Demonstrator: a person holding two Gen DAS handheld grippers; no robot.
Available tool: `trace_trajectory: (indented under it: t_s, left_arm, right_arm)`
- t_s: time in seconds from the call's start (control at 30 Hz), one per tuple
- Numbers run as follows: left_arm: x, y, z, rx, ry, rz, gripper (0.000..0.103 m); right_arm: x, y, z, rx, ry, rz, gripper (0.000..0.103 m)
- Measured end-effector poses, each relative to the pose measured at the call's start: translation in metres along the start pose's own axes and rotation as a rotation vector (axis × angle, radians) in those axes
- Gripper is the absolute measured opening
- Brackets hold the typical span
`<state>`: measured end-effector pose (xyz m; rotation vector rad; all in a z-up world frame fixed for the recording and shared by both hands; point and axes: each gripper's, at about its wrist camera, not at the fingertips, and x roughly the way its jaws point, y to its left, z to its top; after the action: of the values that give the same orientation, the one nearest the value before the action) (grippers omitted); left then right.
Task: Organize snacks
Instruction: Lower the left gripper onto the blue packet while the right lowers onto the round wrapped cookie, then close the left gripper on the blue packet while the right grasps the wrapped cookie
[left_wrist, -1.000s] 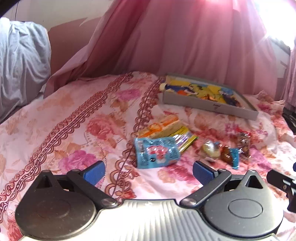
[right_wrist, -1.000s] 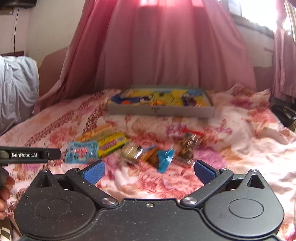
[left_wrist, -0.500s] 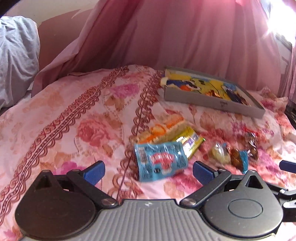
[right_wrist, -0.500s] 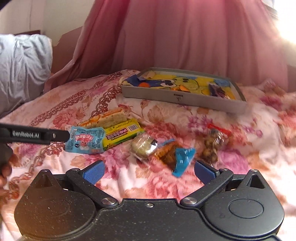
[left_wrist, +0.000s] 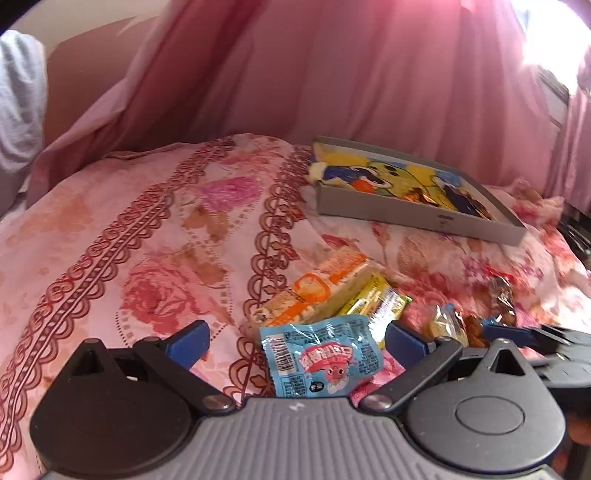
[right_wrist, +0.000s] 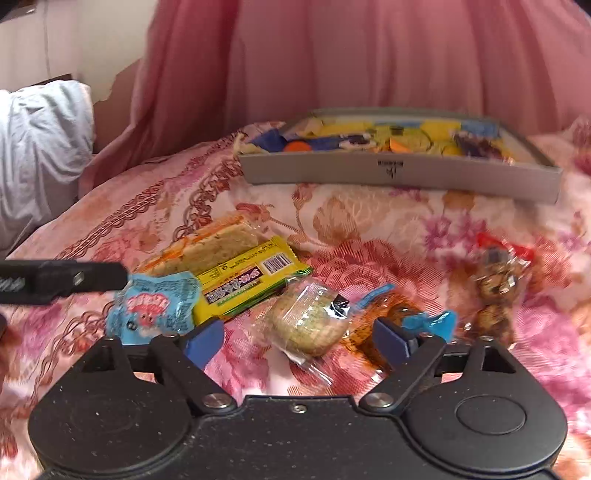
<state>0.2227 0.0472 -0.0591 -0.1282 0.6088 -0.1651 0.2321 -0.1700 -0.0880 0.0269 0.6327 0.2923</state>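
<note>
Several wrapped snacks lie on the floral bedspread. My left gripper (left_wrist: 295, 341) is open and low over the bed, and the blue packet (left_wrist: 325, 362) lies between its fingers. Behind that packet are an orange sandwich pack (left_wrist: 321, 291) and a yellow bar (left_wrist: 376, 304). My right gripper (right_wrist: 297, 341) is open too, with a round cookie in clear wrap (right_wrist: 310, 321) between its blue pads. A blue-ended brown snack (right_wrist: 399, 314) lies by its right pad, and a nut packet (right_wrist: 498, 284) sits further right. The grey tray (right_wrist: 399, 173) holding snacks stands behind.
Pink curtains hang close behind the tray (left_wrist: 406, 218). A pale blue pillow (right_wrist: 40, 147) lies at the far left. One finger of the left gripper (right_wrist: 74, 278) reaches in beside the blue packet (right_wrist: 155, 306). Bare bedspread (left_wrist: 129, 240) stretches to the left.
Both grippers have moved forward and down toward the snack pile. The blue packet now sits between the left fingers, the cookie between the right ones. Both stay open.
</note>
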Motion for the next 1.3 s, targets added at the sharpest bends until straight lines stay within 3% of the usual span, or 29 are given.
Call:
trace_trajectory:
  t_s: [0.1, 0.23, 0.37, 0.4, 0.43, 0.8, 1.1, 1.3]
  left_arm:
    - [0.004, 0.0, -0.002, 0.001, 0.031, -0.035, 0.103]
    - [0.011, 0.0, -0.007, -0.011, 0.068, -0.039, 0.103]
    - [0.014, -0.002, -0.009, -0.025, 0.082, -0.04, 0.103]
    - [0.016, -0.002, -0.009, -0.029, 0.088, -0.039, 0.103]
    - [0.018, -0.003, -0.008, -0.035, 0.097, -0.036, 0.103]
    - [0.036, -0.026, -0.002, -0.104, 0.18, 0.009, 0.102]
    - [0.053, -0.046, -0.005, -0.105, 0.199, 0.146, 0.102]
    - [0.057, -0.05, -0.009, -0.129, 0.21, 0.222, 0.092]
  right_arm:
    - [0.011, 0.0, 0.002, 0.017, -0.003, -0.013, 0.083]
    - [0.021, 0.0, 0.002, 0.017, 0.012, -0.021, 0.068]
    - [0.019, 0.006, 0.003, -0.009, 0.013, -0.03, 0.066]
    - [0.018, 0.006, 0.003, -0.01, 0.011, -0.025, 0.063]
    - [0.016, 0.006, 0.003, -0.014, 0.01, -0.024, 0.054]
    - [-0.018, -0.001, 0.0, -0.024, 0.138, -0.068, 0.052]
    - [-0.025, -0.005, -0.004, -0.006, 0.193, -0.03, 0.052]
    - [-0.023, -0.01, 0.001, 0.021, 0.208, 0.001, 0.053]
